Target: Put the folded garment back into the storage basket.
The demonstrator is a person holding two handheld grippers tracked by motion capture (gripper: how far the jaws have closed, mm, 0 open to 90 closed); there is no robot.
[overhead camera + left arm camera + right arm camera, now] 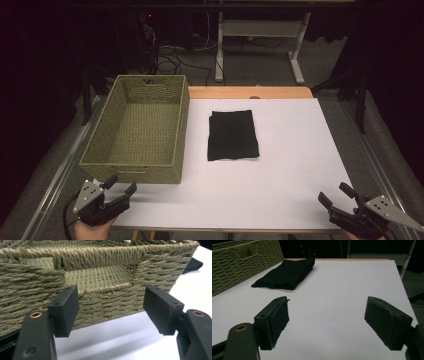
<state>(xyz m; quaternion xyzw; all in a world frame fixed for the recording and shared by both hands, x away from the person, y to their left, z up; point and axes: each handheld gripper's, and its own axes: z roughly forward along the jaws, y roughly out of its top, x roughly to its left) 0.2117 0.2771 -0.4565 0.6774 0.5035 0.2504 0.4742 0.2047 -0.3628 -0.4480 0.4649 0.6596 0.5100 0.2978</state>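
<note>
So your left hand-held gripper (120, 186) is parked at the near left corner of the counter (290, 165), just in front of the woven basket (137, 130). Its jaws are spread wide with nothing between them, pointing up toward the basket's near wall. From the left gripper view, that near wall sits right ahead of the jaws, with the handle cutout (97, 277) showing between them, a bit above. The pads aren't touching the weave, and there's a strip of white counter between them and the basket's bottom edge.

Your right hand-held gripper (336, 194) is down at the near right corner, jaws also wide apart and empty, angled in toward the middle of the counter. In the right gripper view it's looking across bare white surface.

The folded black cloth (232, 135) is lying flat in the middle of the counter, just to the right of the basket but not touching it. It's well apart from both grippers. From the right gripper view the cloth (285, 273) sits far off to the upper left, with the basket's side wall (244, 262) beyond it. In the left gripper view you can just catch a dark corner of the cloth (192, 265) peeking out past the basket's right end.

The basket's inside looks empty from the high view.
</note>
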